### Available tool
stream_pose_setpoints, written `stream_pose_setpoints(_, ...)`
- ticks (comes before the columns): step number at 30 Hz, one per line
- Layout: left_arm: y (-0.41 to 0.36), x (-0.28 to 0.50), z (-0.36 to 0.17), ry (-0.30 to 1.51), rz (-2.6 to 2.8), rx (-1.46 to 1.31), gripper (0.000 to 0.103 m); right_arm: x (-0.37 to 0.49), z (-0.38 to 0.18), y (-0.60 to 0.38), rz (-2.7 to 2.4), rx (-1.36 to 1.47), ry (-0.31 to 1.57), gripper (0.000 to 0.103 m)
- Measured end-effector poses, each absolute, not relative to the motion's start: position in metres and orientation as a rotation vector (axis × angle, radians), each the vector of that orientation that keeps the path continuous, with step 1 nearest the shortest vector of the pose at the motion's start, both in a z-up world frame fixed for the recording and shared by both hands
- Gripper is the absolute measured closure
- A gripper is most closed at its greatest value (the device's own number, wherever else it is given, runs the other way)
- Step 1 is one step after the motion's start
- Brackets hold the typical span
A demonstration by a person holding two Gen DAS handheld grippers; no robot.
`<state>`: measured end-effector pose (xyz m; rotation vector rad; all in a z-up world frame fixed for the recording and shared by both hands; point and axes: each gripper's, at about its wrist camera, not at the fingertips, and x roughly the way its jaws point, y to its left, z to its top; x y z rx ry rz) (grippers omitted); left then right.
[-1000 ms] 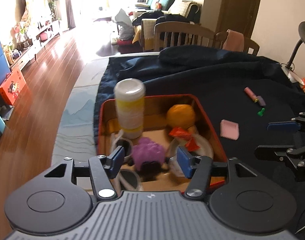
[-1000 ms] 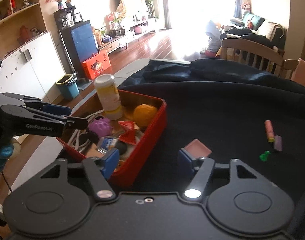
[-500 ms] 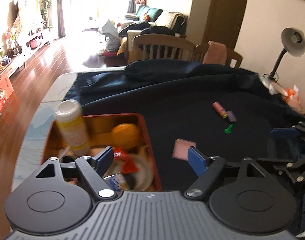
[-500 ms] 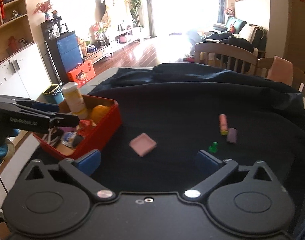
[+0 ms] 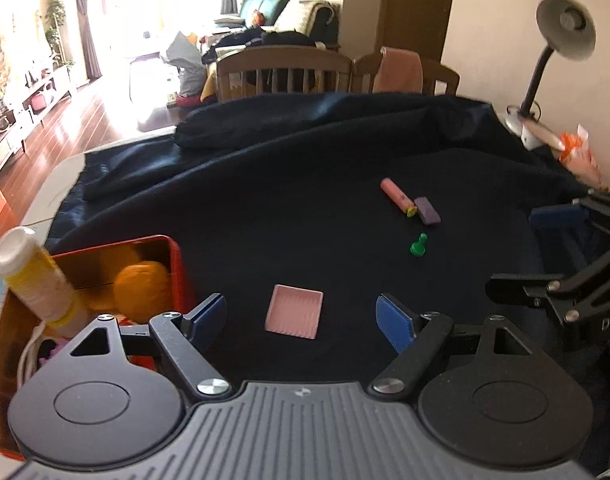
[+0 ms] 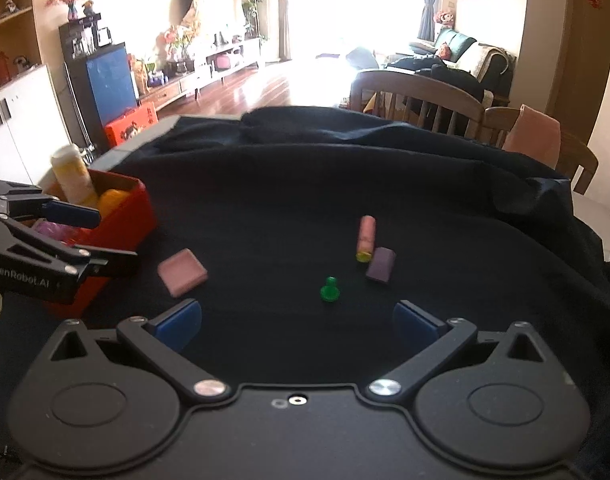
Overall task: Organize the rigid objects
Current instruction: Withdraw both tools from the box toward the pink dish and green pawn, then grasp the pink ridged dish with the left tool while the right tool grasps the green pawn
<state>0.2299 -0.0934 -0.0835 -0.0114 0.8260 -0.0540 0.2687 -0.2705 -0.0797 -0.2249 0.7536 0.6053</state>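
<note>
A red tin box point(image 5: 177, 264) point(image 6: 129, 216) at the left holds a white-and-yellow bottle point(image 5: 37, 280), an orange ball point(image 5: 145, 284) and other items. On the dark cloth lie a pink square tray point(image 5: 293, 311) point(image 6: 182, 272), a green pawn point(image 5: 418, 245) point(image 6: 329, 289), a pink cylinder point(image 5: 397, 196) point(image 6: 365, 238) and a purple block point(image 5: 427, 210) point(image 6: 381, 265). My left gripper point(image 5: 303, 316) is open and empty, with the pink tray between its fingers. My right gripper point(image 6: 297, 320) is open and empty, just short of the green pawn.
A desk lamp point(image 5: 553, 52) and an orange packet point(image 5: 577, 156) stand at the far right. Wooden chairs point(image 5: 285, 72) line the far side of the table. The dark cloth point(image 6: 345, 184) is bunched along the back edge.
Both grippers have swung right, away from the red box, and face the loose items on the cloth. The right gripper's jaws have opened wider.
</note>
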Motion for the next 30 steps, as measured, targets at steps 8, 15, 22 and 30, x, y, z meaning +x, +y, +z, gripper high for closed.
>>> stream_pose_setpoints(8,-0.107,0.256,-0.109,0.881,-0.058,0.029,0.021,0.298,-0.104,-0.267,0.633,-0.268,0.807,0.006)
stream_pose_setpoints(15,-0.105,0.277,-0.128,0.938,-0.024,0.036,0.021,0.320,-0.122,-0.259,0.639,-0.287,0.852,0.011)
stream_pose_setpoints(22,-0.101,0.286,-0.139,0.947,-0.014,0.033,0.021,0.334,-0.134,-0.251,0.651,-0.288,0.874,0.028)
stream_pose_setpoints(30,-0.109,0.289,-0.145,0.941,-0.019,0.108,0.022,0.343,-0.142,-0.247,0.641,-0.286,0.884,0.046)
